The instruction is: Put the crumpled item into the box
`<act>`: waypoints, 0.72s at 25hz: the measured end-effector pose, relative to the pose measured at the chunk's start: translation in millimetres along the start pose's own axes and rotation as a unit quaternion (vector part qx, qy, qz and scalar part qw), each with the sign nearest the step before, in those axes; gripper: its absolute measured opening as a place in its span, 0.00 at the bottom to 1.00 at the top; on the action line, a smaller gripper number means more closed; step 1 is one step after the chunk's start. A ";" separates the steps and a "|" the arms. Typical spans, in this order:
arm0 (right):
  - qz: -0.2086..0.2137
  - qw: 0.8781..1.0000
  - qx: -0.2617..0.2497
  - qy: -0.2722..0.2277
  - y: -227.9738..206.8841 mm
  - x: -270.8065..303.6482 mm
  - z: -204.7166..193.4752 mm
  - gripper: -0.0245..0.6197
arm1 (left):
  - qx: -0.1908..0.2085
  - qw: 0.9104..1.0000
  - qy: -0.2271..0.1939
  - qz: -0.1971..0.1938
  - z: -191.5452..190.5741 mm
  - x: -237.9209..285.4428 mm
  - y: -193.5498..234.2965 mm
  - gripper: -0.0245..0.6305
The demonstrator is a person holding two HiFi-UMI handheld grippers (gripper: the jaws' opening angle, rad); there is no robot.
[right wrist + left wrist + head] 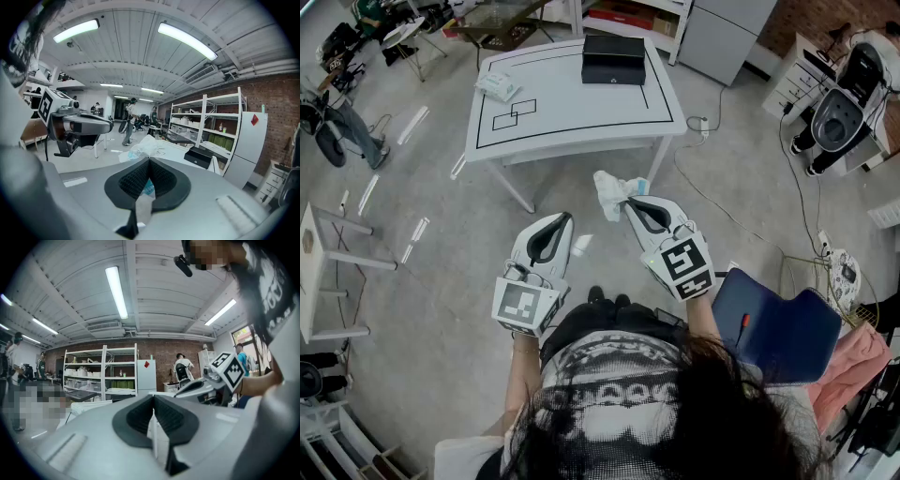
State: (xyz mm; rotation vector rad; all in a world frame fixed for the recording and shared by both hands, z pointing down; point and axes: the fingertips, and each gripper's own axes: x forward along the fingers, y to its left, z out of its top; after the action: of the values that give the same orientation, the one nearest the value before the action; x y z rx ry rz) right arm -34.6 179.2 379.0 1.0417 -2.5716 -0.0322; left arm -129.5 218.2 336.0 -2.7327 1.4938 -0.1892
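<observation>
On the white table [572, 117] ahead, the black box [614, 59] is set. The crumpled item [612, 192] is pinched in the right gripper [628, 202], well apart from the box; the left gripper [565, 217] is pressed together, empty. Transport is judged in hand: carriage over the box, then release, is needed.

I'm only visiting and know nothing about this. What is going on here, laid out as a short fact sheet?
who: a person standing, holding a tool in each hand
right hand-held gripper: jaws shut on the white crumpled item, held in the air short of the table
left hand-held gripper: jaws together, nothing between them
box: black, at the far side of the white table
also on the table: a white packet near its left edge
stage: crumpled item not yet in the box
</observation>
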 end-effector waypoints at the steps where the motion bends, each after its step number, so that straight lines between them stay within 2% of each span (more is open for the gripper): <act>1: 0.000 1.000 0.000 -0.001 1.4 1.9 1.6 0.04 | -0.002 1.000 0.000 0.000 0.0 -1.1 2.4 0.04; 8: -0.004 1.000 0.010 -0.003 6.5 20.0 6.6 0.04 | -0.009 1.000 0.016 0.004 -7.5 -5.7 22.6 0.04; 18: -0.010 1.000 0.010 0.007 13.2 46.9 6.9 0.05 | -0.011 1.000 0.007 -0.018 -19.9 0.3 46.1 0.04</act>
State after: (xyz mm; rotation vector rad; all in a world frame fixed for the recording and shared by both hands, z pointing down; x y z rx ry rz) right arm -76.8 156.2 389.8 1.0713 -2.5529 -0.0047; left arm -170.2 193.8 352.3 -2.7836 1.4603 -0.1943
